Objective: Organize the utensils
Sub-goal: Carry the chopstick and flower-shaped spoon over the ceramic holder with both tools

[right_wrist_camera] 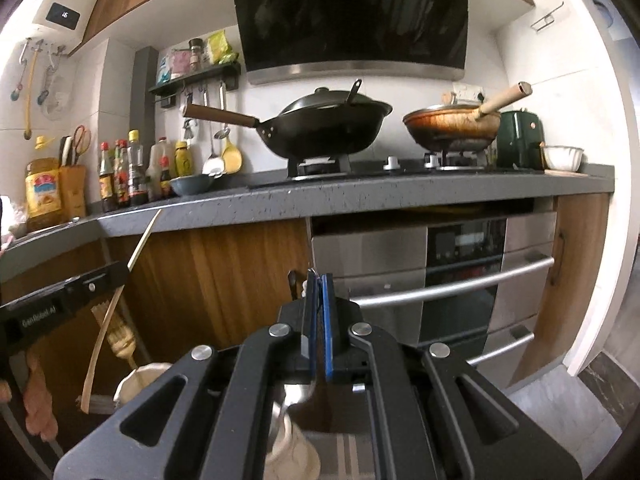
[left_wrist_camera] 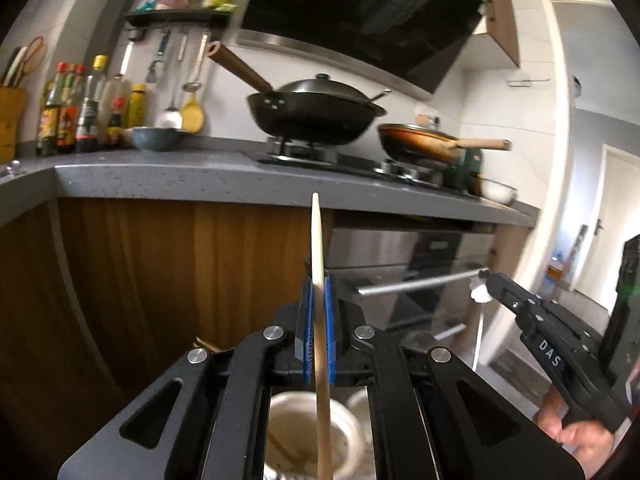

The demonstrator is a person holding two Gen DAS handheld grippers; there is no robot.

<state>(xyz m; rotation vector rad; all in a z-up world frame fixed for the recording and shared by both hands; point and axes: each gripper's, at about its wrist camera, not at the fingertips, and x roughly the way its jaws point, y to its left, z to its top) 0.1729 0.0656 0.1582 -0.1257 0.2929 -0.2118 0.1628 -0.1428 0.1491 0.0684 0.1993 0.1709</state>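
The left gripper point(left_wrist_camera: 318, 292) clamps a wooden spatula point(left_wrist_camera: 319, 280) over the white cup point(left_wrist_camera: 348, 432) at 6 o'clock, the right gripper point(right_wrist_camera: 319, 300) pinches a metal spoon point(right_wrist_camera: 286, 400), so both seem not stored yet.

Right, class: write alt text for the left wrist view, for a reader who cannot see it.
The left gripper, its blue-padded jaws shut, holds a thin pale wooden utensil upright above a cream ceramic holder. Beyond is a grey speckled kitchen counter with a lidded black wok on the stove, and the right gripper enters from the right.
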